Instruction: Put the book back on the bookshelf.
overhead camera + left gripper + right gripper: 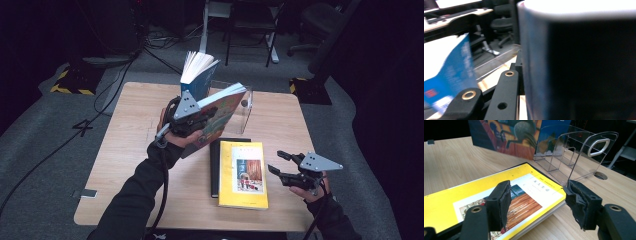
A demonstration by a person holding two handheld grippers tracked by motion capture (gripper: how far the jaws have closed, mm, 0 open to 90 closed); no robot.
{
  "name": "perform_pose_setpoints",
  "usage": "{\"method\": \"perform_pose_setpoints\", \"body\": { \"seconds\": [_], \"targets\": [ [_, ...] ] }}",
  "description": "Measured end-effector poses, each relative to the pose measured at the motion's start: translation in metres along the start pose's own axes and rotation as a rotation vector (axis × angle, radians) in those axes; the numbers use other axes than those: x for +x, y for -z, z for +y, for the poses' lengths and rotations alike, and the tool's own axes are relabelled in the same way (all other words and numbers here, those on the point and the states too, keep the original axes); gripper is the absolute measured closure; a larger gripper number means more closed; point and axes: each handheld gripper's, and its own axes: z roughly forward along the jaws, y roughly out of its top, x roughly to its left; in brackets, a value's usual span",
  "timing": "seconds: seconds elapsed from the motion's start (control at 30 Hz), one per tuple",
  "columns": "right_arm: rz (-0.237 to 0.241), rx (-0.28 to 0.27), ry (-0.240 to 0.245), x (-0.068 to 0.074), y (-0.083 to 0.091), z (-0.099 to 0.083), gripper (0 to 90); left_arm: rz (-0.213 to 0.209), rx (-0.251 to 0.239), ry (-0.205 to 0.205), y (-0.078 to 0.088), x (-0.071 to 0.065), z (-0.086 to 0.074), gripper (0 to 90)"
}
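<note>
A: What's the biggest thing here?

B: The wooden table (130, 150). On it stands a clear plastic book rack (579, 152) near the far edge, with 1 blue book (199, 70) upright beside it, pages fanned at the top.

A: And flat on the table?

B: A yellow book (243, 175) lies on top of a black book (215, 170), between the 2 hands.

A: Where is the book being handled?

B: The colourful book (222, 107) is in the air, tilted, just in front of the rack. The left gripper (192, 120) clamps it, jaws closed against its cover; in the left gripper view the dark cover sits right at the lens.

A: The other hand?

B: The right gripper (537, 202) hovers low at the yellow book's near right corner, jaws parted, nothing between the pads, touching nothing.
</note>
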Motion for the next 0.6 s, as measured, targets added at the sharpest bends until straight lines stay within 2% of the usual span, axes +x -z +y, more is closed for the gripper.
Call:
{"method": "perform_pose_setpoints", "body": {
  "seconds": [0.03, 0.07, 0.17, 0.27, 0.5, 0.57, 0.6],
  "targets": [
    [-0.002, 0.002, -0.003, 0.0, 0.0, 0.0, 38.1, 0.022, 0.006, -0.007, 0.0, 0.001, -0.001, 73.5],
    [-0.002, 0.002, -0.003, 0.0, 0.0, 0.0, 38.1, 0.022, 0.006, -0.007, 0.0, 0.001, -0.001, 73.5],
    [0.0, 0.018, -0.003, 0.0, -0.003, -0.002, 37.9, 0.085, 0.03, -0.001, -0.005, 0.011, -0.003, 73.6],
    [-0.004, 0.027, -0.002, 0.001, -0.005, -0.002, 35.1, 0.116, 0.048, 0.014, -0.014, 0.018, -0.005, 73.6],
    [-0.004, 0.044, -0.002, 0.003, -0.01, -0.005, 32.7, 0.155, 0.077, 0.036, -0.046, 0.021, -0.003, 73.5],
    [0.0, 0.05, 0.002, 0.004, -0.011, -0.006, 32.1, 0.173, 0.078, 0.059, -0.057, 0.023, -0.003, 73.6],
    [0.0, 0.05, 0.002, 0.004, -0.011, -0.006, 32.1, 0.173, 0.078, 0.059, -0.057, 0.023, -0.003, 73.6]
  ]
}}
